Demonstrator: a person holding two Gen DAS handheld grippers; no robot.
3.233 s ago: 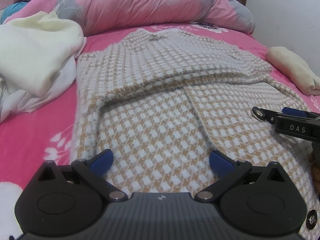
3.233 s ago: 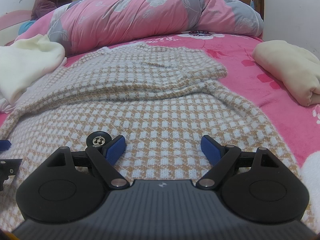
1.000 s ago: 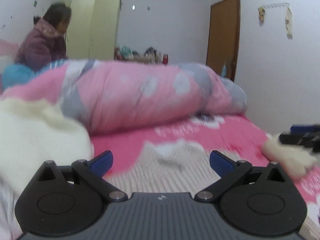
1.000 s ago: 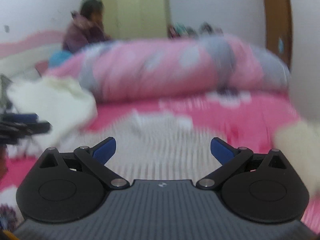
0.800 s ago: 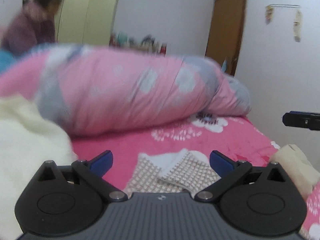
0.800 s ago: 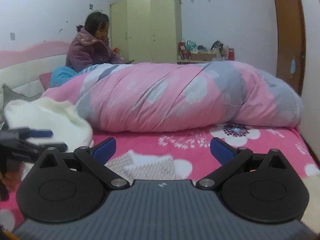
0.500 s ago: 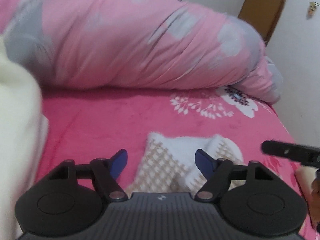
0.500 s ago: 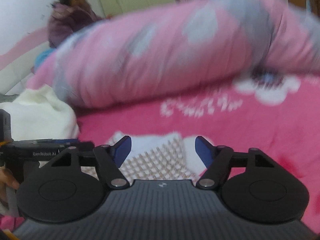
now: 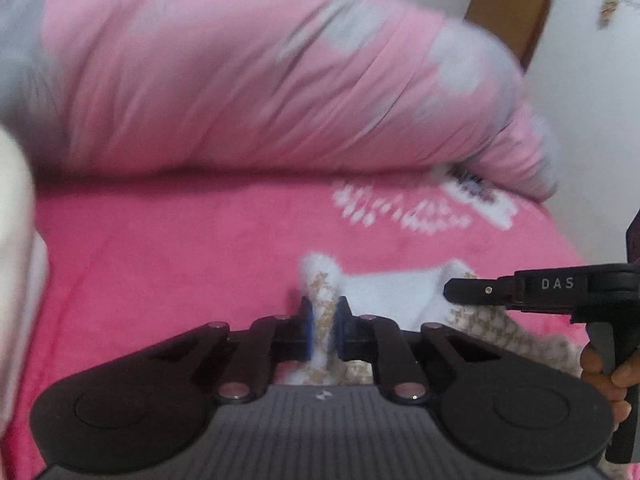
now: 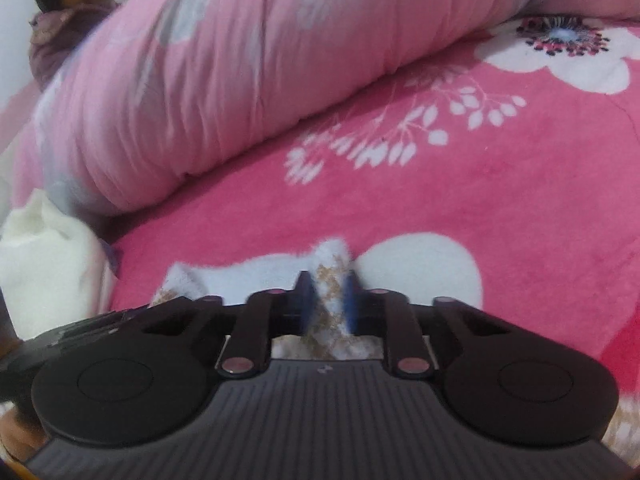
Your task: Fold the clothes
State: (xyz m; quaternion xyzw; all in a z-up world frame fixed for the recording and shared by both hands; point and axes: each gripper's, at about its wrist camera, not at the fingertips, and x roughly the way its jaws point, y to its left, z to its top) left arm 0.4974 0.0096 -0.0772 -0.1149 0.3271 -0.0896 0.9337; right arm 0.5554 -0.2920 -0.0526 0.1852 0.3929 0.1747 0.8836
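Both grippers just clamped down on the checked sweater [image 9: 404,292]: left gripper [image 9: 323,322] pinching one top corner, right gripper [image 10: 327,300] the other, w/ fabric bunched btwn the blue pads. Sweater's lying on the pink bedspread [image 10: 460,184], near the rolled-up duvet [image 10: 248,64].

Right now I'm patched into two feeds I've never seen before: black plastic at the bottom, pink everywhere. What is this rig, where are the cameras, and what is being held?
Each picture comes from a camera on a hand-held gripper, looking along its jaws; a person holds one in each hand. The left gripper has just closed on a far corner of the beige-and-white checked sweater, and the right gripper has just closed on the other corner. The sweater lies on a pink flowered bedsheet. Behind it lies a rolled pink duvet, with cream clothing to the left. The black bar marked DAS in the left view is the right gripper.
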